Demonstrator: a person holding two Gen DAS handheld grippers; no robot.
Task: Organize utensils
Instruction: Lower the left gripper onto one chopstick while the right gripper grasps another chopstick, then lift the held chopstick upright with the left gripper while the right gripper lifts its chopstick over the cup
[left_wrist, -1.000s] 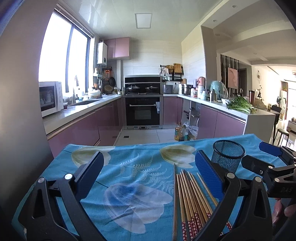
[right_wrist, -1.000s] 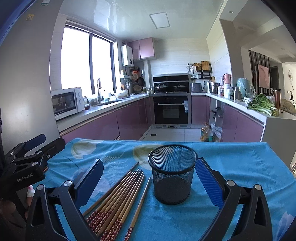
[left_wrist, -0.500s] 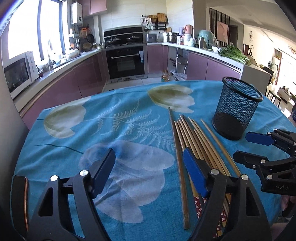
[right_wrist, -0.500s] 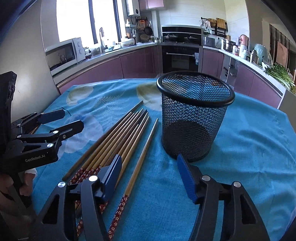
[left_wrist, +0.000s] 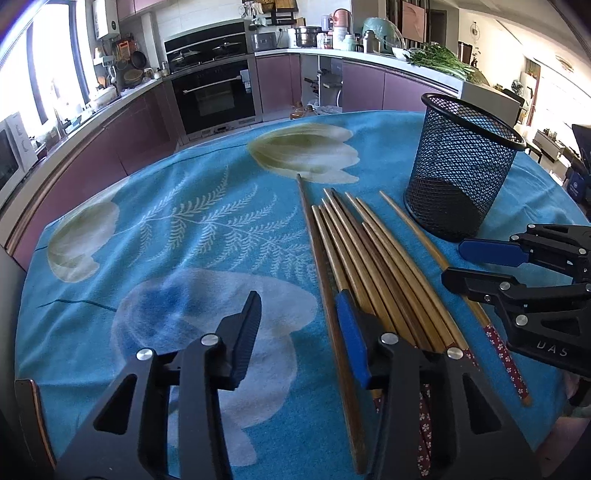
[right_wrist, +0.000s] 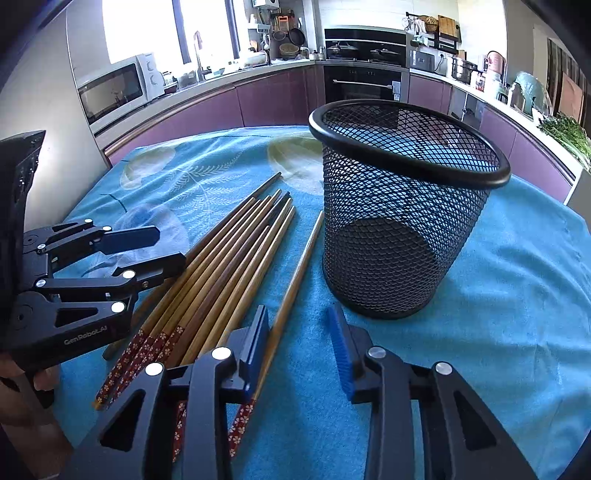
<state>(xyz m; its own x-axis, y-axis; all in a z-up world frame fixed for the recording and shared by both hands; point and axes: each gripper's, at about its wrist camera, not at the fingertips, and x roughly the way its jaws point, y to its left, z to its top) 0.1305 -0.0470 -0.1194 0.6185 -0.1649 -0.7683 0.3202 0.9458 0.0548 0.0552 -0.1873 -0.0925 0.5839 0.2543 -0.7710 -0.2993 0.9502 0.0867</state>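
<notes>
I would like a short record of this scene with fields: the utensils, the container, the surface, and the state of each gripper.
utensils: brown wooden chopsticks with red flowered ends, lying side by side in a bundle, one apart nearer the cup
container: black wire-mesh cup, upright, nothing inside
surface: blue flowered tablecloth
left gripper: open, low at the bundle's left edge, holding nothing
right gripper: open, low, before the cup

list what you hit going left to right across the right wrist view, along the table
left gripper → bundle of chopsticks → lone chopstick lying apart from the bundle → black mesh cup → bare blue tablecloth
</notes>
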